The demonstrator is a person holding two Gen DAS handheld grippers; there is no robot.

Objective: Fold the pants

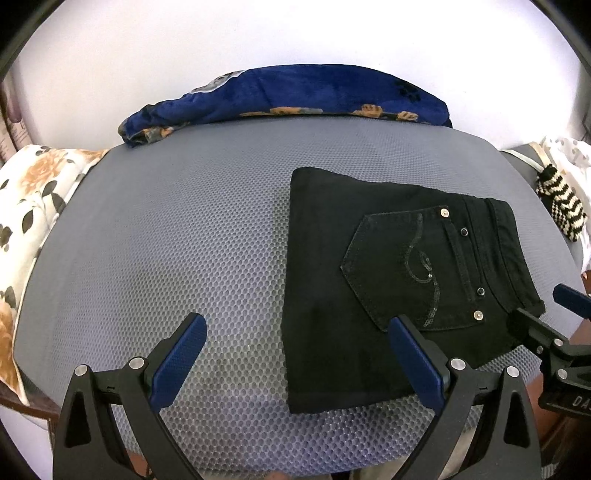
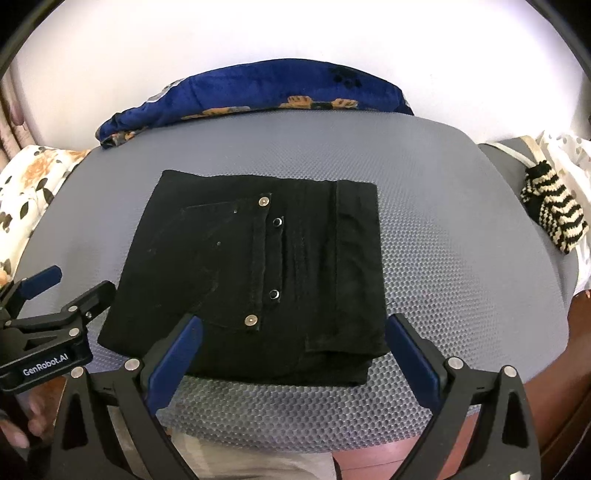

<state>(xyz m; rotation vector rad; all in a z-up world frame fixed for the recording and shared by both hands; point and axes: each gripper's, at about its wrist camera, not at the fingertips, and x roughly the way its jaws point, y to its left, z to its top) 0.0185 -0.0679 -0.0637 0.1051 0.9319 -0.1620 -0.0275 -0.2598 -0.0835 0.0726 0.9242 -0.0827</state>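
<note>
Black pants [image 2: 255, 273] lie folded, pocket up.

I look down on a grey mesh-textured mat [image 1: 184, 221] filling the middle of my view. Behind it, at the top centre, a dark blue blanket [image 1: 295, 92] with orange flowers lies bunched against a plain white wall [image 1: 295, 33], brightly lit. At the left edge sits a white floral cushion [image 1: 33, 192]; at the right edge, a black-and-cream striped knit piece [image 1: 561, 206].

Grey mesh mat [image 2: 461, 258] under folded black pants [image 2: 251, 273], blue blanket [image 2: 258, 88].
</note>
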